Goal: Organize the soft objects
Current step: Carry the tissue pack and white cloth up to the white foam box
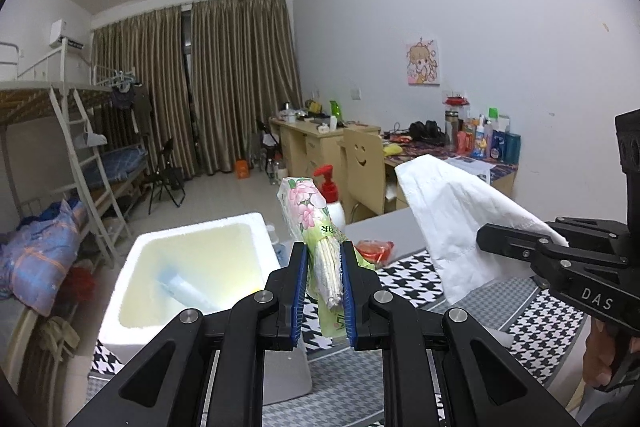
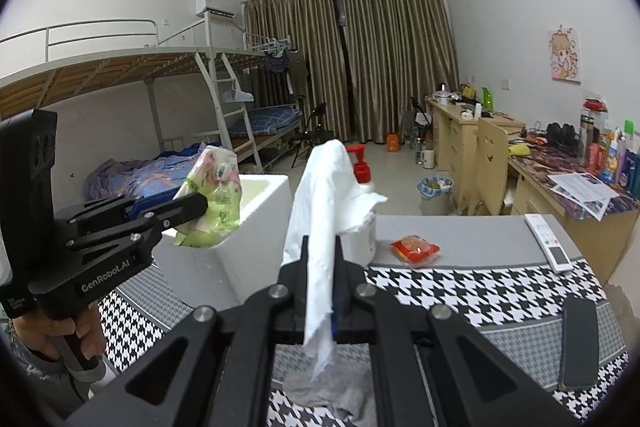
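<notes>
Left gripper [image 1: 324, 291] is clamped on a floral tissue pack [image 1: 320, 239], held up right beside the white foam box [image 1: 192, 267]. Right gripper [image 2: 322, 291] pinches a white cloth [image 2: 324, 211] above the houndstooth tabletop [image 2: 460, 295].

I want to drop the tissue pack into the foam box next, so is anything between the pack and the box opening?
Nothing visible blocks it. The left gripper holds the tissue pack just beside the foam box, whose top is open. The white cloth in the right gripper hangs off to the side.
</notes>
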